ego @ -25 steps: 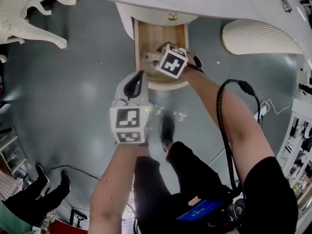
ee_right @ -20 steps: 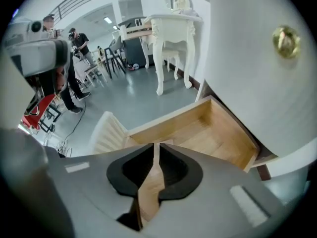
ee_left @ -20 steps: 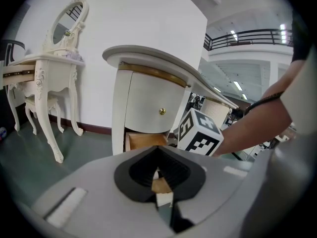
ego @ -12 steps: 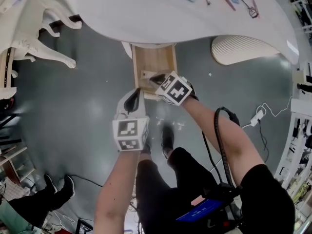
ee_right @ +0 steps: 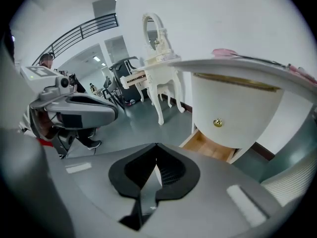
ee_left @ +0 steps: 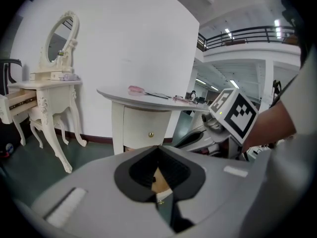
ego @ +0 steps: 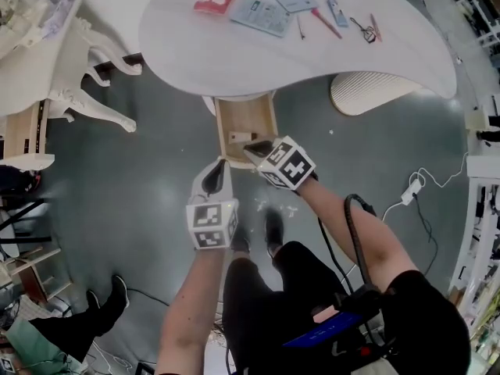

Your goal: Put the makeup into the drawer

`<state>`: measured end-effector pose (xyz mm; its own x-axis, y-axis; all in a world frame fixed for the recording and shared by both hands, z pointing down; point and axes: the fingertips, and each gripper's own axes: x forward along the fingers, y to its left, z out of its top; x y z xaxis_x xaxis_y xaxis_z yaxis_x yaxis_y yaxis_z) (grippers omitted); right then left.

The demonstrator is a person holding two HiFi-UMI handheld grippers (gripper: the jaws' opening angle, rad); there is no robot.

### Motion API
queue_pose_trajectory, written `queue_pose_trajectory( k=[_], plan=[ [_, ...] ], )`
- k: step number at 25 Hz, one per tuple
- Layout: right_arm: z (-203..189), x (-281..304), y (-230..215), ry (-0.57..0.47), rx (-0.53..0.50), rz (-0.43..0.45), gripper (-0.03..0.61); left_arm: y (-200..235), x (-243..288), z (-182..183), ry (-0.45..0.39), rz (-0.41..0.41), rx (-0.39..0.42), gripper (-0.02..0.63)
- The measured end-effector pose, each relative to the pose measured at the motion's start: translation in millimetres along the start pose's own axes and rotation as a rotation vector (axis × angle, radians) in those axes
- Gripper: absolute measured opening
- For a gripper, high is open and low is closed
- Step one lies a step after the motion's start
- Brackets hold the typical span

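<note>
Drawer (ego: 248,116): pale wood, shallow rectangular box

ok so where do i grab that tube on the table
Probably across the middle of the tube, coming straight down from above: it lies flat on the table, slim, its long axis running away from you. Close across the narrow width, and mind the red pencil close beside it.

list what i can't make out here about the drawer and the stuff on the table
Drawer contents: in the head view the right gripper covers its front, and the pale item inside is too small to name.
Tabletop items: too small in the head view, edge-on in both gripper views.
Drawer inside, left gripper view: hidden behind the left gripper's own body.
</note>
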<state>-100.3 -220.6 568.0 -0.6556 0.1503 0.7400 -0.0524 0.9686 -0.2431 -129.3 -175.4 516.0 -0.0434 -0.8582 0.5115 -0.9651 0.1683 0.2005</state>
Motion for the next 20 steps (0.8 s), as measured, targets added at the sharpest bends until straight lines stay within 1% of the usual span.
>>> queue_pose_trajectory(
  k=[4,8,16,20],
  plan=[
    [19.7,-36.7,21.5,-0.066,0.025,0.007,0.002,-7.2,-24.0,14.0,-0.010,0.007,0.002,0.000],
    [49.3,-77.2,32.5,-0.164,0.053,-0.015,0.002,-20.7,-48.1,38.9,-0.030,-0.011,0.042,0.000],
    [95.2,-164.8,76.8,-0.315,0.038,-0.040,0.002,-50.1,-110.9,88.5,-0.103,-0.030,0.051,0.000],
    [111.8,-201.0,92.2,-0.373,0.038,-0.063,0.002,-55.9,-139.1,107.7,-0.131,-0.031,0.046,0.000]
  ],
)
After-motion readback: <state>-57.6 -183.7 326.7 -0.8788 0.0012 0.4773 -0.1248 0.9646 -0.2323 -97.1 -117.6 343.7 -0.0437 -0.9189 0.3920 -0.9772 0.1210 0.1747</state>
